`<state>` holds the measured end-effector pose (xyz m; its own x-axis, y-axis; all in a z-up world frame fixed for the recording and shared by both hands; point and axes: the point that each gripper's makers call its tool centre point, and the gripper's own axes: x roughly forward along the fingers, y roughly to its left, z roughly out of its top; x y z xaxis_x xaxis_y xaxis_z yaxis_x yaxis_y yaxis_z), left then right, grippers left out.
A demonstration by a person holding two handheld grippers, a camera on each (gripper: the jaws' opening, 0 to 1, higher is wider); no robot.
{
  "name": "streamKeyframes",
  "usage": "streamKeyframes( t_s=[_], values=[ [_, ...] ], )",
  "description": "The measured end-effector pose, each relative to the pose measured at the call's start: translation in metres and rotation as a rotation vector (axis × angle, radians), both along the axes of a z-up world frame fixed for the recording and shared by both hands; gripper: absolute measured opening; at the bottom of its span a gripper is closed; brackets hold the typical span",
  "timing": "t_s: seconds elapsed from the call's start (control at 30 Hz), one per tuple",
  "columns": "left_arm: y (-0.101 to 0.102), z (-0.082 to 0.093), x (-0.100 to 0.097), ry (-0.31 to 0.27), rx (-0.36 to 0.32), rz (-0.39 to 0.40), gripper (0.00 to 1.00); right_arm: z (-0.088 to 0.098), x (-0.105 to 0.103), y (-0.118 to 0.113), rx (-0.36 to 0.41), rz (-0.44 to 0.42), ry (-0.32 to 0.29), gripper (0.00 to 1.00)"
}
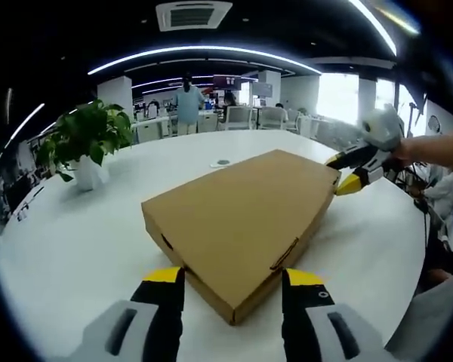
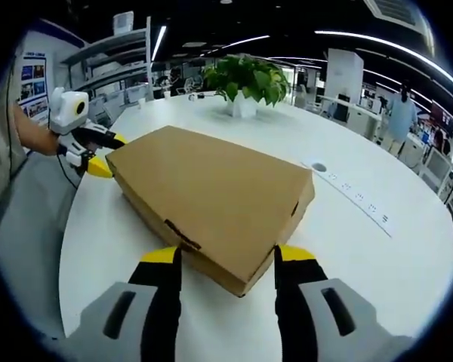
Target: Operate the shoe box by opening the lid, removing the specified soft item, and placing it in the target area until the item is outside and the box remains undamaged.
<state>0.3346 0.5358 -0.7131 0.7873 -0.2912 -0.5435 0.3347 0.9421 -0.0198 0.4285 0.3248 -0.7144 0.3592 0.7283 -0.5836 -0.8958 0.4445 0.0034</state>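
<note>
**Flanking a closed shoe box from two corners**

Reaching in from opposite ends, both claws stand released, jaws spread and holding nothing. In the left gripper view the left claw [image 1: 232, 277] straddles the nearest corner of the brown cardboard shoe box [image 1: 245, 215], which lies flat, lid shut, on the white round worktop [image 1: 75, 241]. The right claw [image 1: 346, 172] sits at the far right corner. In the right gripper view the right claw [image 2: 226, 260] brackets its near corner. Beyond the box stands a potted plant [image 1: 87, 143], then office chairs [image 1: 241, 117] and a standing person [image 1: 187, 102].
</note>
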Motion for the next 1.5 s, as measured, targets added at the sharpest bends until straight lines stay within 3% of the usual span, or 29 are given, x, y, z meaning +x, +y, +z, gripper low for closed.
streamKeyframes(
  t_s=[0.5,0.9,1.5],
  values=[
    [0.006,0.0,-0.002,0.021,0.008,0.008,0.5,0.0,-0.007,0.006,-0.004,-0.033,0.019,0.44],
    [0.025,0.0,-0.007,0.049,0.009,0.018,0.47,0.001,-0.021,0.019,-0.006,-0.062,0.046,0.42],
    [0.051,0.0,-0.013,0.092,0.026,-0.055,0.46,0.0,-0.045,0.04,-0.036,-0.106,0.046,0.4]
  ],
)
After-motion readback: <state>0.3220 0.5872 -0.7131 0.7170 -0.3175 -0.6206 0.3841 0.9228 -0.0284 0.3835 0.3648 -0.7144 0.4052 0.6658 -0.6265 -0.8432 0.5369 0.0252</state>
